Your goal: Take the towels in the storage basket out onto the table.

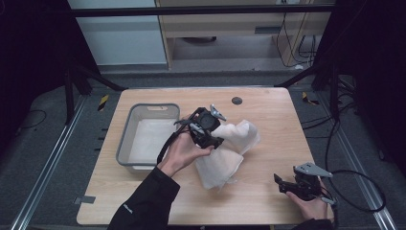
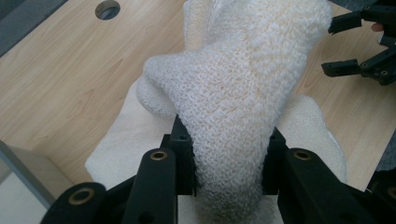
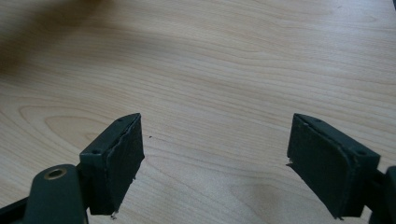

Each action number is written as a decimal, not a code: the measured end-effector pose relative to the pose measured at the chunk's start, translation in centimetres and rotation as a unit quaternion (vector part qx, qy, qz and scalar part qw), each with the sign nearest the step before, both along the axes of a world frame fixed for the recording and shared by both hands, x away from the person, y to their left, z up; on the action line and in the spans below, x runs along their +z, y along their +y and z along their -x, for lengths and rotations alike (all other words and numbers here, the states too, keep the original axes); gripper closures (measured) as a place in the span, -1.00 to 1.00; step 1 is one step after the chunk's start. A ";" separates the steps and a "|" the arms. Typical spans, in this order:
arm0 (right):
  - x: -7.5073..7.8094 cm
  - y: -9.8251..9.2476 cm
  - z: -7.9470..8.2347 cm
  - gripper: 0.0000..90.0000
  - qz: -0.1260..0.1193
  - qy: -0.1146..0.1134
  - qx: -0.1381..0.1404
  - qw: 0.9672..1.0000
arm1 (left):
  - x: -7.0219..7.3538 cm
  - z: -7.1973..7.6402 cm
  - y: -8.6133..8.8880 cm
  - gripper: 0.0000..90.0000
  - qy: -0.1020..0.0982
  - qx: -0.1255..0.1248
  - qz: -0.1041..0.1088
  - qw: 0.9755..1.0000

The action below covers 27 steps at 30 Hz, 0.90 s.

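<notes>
A cream terry towel [image 1: 227,151] lies bunched in the middle of the wooden table [image 1: 268,201]. My left gripper [image 1: 218,139] is at its left edge, shut on a thick fold of the towel [image 2: 233,107]; in the left gripper view the fold bulges up between the two black jaws and hangs over the rest of the cloth. My right gripper [image 1: 280,184] rests low at the table's front right, held in a hand. Its jaws stand open over bare wood, with nothing between the pads [image 3: 116,158]. The right gripper [image 2: 369,51] also appears far off at the top right of the left gripper view.
A grey plastic tub [image 1: 123,143] with a pale cloth lining its bottom stands at the table's left, just beside my left hand. A round cable hole [image 1: 236,100] sits near the far edge. Metal floor rails [image 1: 43,172] run along both sides of the table.
</notes>
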State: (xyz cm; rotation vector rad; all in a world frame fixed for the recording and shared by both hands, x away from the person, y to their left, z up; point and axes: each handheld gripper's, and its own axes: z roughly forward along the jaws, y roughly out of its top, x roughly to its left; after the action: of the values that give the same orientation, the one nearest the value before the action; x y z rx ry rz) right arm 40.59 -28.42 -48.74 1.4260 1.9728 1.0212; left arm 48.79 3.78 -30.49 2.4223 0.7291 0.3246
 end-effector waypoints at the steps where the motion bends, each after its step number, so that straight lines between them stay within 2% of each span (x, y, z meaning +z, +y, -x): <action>1: 0.0 0.0 0.0 -0.59 0.000 0.000 -0.001 1.000 | -0.3 -0.1 0.0 0.48 0.003 -0.003 -0.002 1.000; 18: -0.1 0.0 -0.1 -0.61 0.010 0.003 0.000 1.000 | -3.9 -0.6 -0.7 0.45 0.029 -0.005 -0.008 1.000; 27: -0.1 0.0 -0.1 -0.61 0.013 0.002 0.002 1.000 | -5.6 -0.8 -0.7 0.39 0.034 -0.008 -0.009 0.999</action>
State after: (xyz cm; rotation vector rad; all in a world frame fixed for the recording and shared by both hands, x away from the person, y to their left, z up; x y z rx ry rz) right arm 40.69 -28.45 -48.88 1.4120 1.9863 0.9906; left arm 49.59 3.07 -36.09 2.4659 0.7380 0.2452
